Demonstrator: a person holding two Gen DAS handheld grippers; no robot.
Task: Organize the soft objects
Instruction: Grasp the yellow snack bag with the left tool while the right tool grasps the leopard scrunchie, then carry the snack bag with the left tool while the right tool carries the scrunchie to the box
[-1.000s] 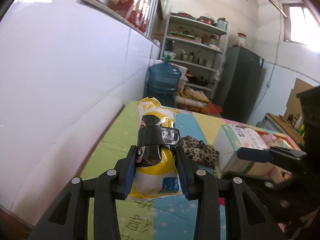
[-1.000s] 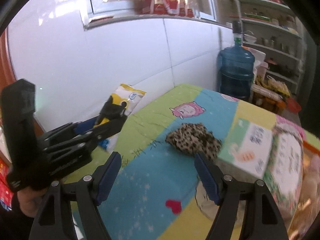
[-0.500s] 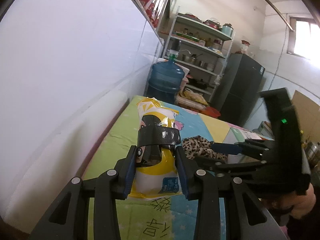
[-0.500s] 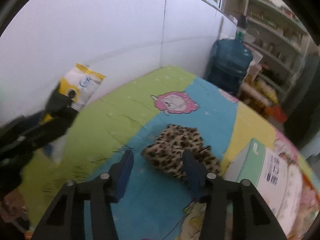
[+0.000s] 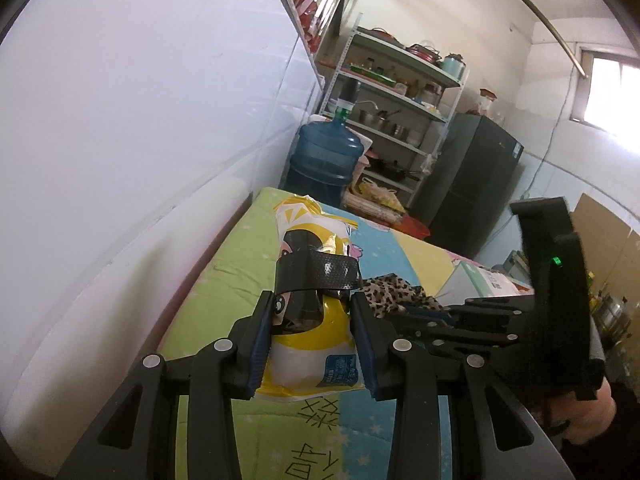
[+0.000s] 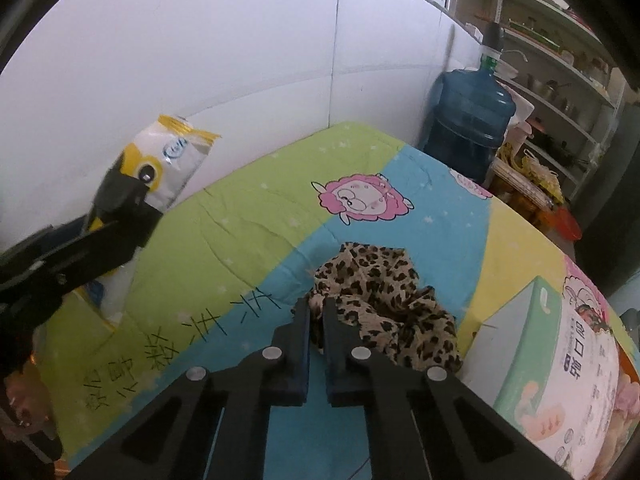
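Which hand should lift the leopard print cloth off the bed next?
Right. The right gripper has just closed on the edge of the leopard cloth. The left gripper is busy holding the yellow and white packet.

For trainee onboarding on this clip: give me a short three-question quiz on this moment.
1. True or false: the left gripper holds the yellow-and-white pouch.
2. The right gripper is shut on: A) tissue pack B) leopard-print cloth C) nothing
3. What stands beyond the far end of the quilt?

Key: 1 true; 2 B, its fingers have just been closing on the cloth's edge; 3 the blue water jug.
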